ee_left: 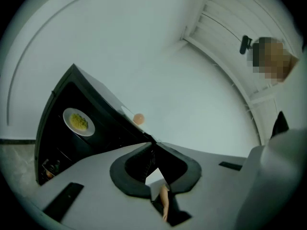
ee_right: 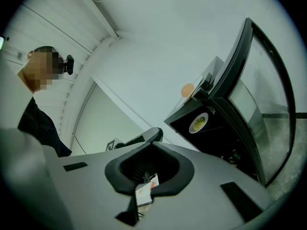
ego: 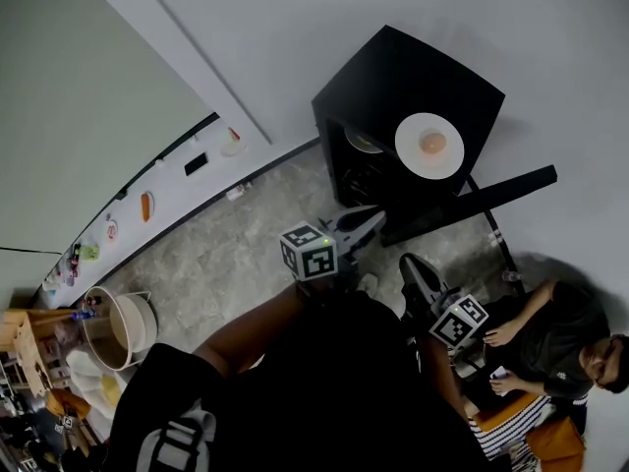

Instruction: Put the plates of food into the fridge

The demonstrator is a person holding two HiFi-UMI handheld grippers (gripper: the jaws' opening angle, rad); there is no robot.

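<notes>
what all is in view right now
fridge: one, black, door open, against the white wall
top plate: one, white, orange food on it, on top of the fridge
inner plate: one, white, yellow-green food on it, inside the fridge
bucket: one, white, on the floor at the left
ledge items: several, mixed colours, along the left wall
seated person: one, dark top, on the floor right of the fridge door
left gripper: one, grey, shut and empty, facing the fridge
right gripper: one, grey, shut and empty, beside the left one
</notes>
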